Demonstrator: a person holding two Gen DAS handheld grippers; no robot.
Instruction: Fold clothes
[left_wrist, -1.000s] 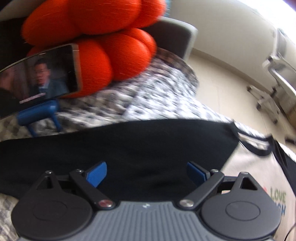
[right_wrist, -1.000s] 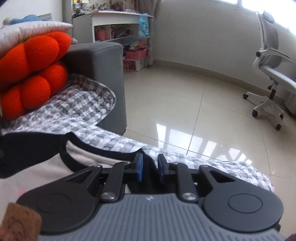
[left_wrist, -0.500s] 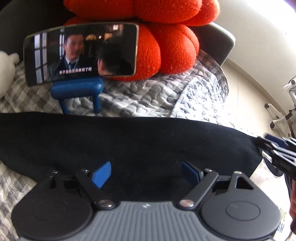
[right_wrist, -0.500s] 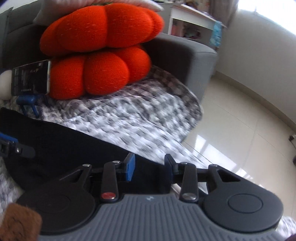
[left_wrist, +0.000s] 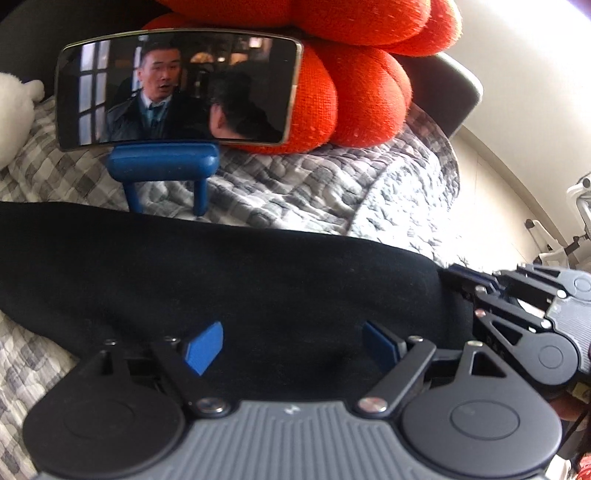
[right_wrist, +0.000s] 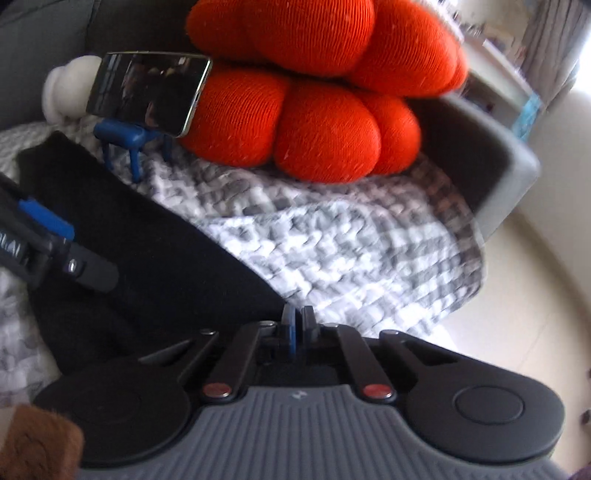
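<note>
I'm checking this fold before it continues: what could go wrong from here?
The right gripper is shut at the black garment's very corner, so the cloth may slip out. The left gripper stands open above it, leaving that side loose. The phone on its blue stand sits close behind; dragged cloth might topple it.

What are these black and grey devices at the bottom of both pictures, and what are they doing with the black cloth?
Each device is a hand-held gripper carried by a person, with a camera looking along its fingers. One picture comes from the left hand-held gripper, open above the black garment. The other comes from the right hand-held gripper, shut at the garment's edge; whether it pinches cloth is unclear. The garment lies on a grey checked blanket. Behind it stand a phone on a blue stand and an orange cushion.
</note>
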